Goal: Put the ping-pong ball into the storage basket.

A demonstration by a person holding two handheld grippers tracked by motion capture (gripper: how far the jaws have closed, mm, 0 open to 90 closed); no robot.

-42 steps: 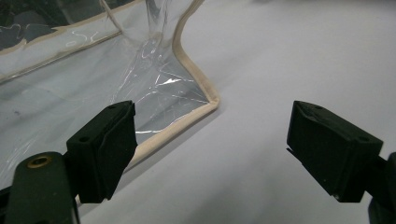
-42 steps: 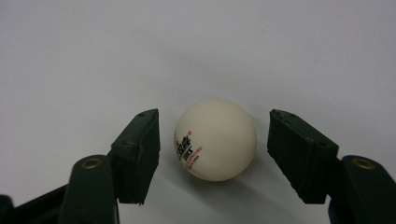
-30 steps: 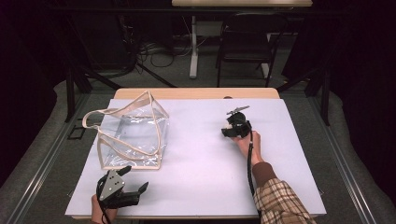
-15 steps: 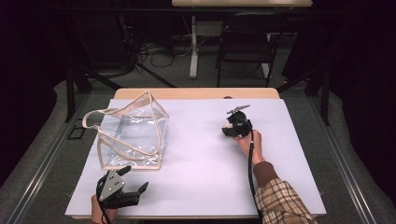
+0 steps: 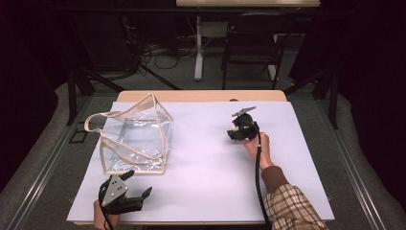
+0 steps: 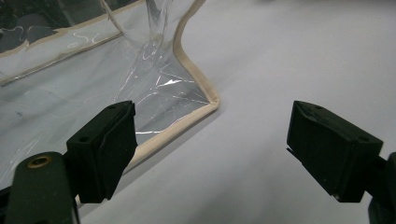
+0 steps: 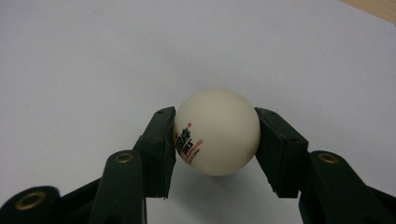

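The right gripper [image 7: 215, 135] pinches a white ball [image 7: 217, 131] between its two black jaws, one pad pressed to each side, with the ball's printed mark turned toward the left jaw. In the high view this gripper [image 5: 235, 130] sits on the right half of the white table sheet [image 5: 206, 163], toward the far side, with its cable trailing back along the person's hand and plaid sleeve [image 5: 292, 208]. Against the earlier frames it has hardly shifted, and the grip on the ball looks the same. The left gripper [image 6: 210, 149] has its jaws spread wide with nothing between them, hovering just beside the near right corner of a clear bag [image 6: 140, 79] trimmed in beige. From above, that gripper [image 5: 139, 184] rests at the near left edge, unmoved since before, and the bag [image 5: 134, 139] lies where it was.
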